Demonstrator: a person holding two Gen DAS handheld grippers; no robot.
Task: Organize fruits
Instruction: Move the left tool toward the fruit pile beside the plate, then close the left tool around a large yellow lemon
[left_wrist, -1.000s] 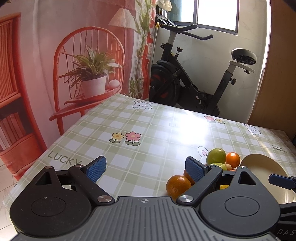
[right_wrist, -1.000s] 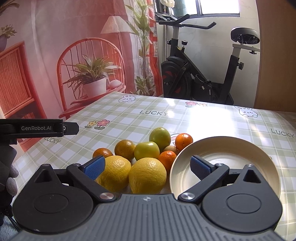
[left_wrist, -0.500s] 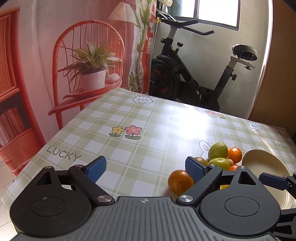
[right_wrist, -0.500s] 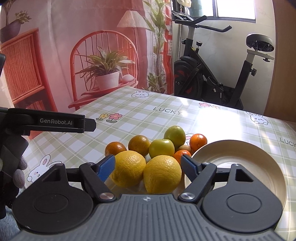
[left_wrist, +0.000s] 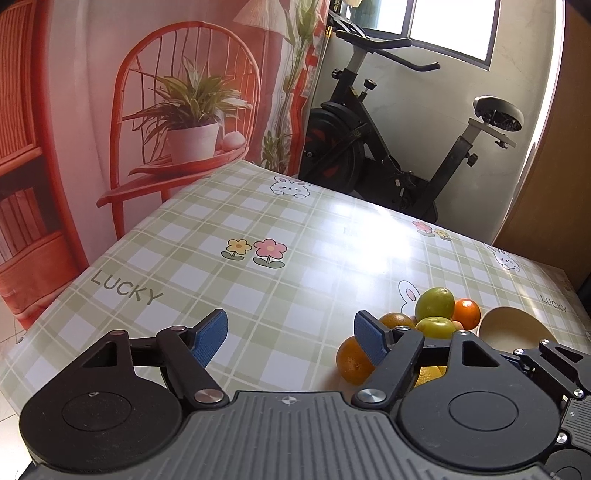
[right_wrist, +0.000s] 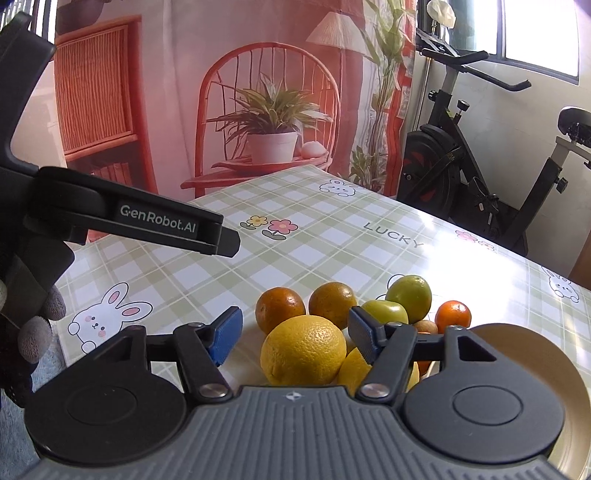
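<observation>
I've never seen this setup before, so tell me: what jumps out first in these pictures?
A cluster of fruit sits on the checked tablecloth: a big yellow lemon nearest the open right gripper, with oranges and green fruits behind. A pale bowl sits right of the pile, nothing visible in it. The left gripper, also open, hangs over bare cloth to the left of the fruit.

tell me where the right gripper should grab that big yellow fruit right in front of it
Grip the big yellow fruit across its widest middle, coming straight in from the near side, where the open right gripper already straddles it. It is round, so a hold off the middle would likely slip. The left side is free, but a second yellow fruit seems to touch its right side, so that finger has little room.
</observation>
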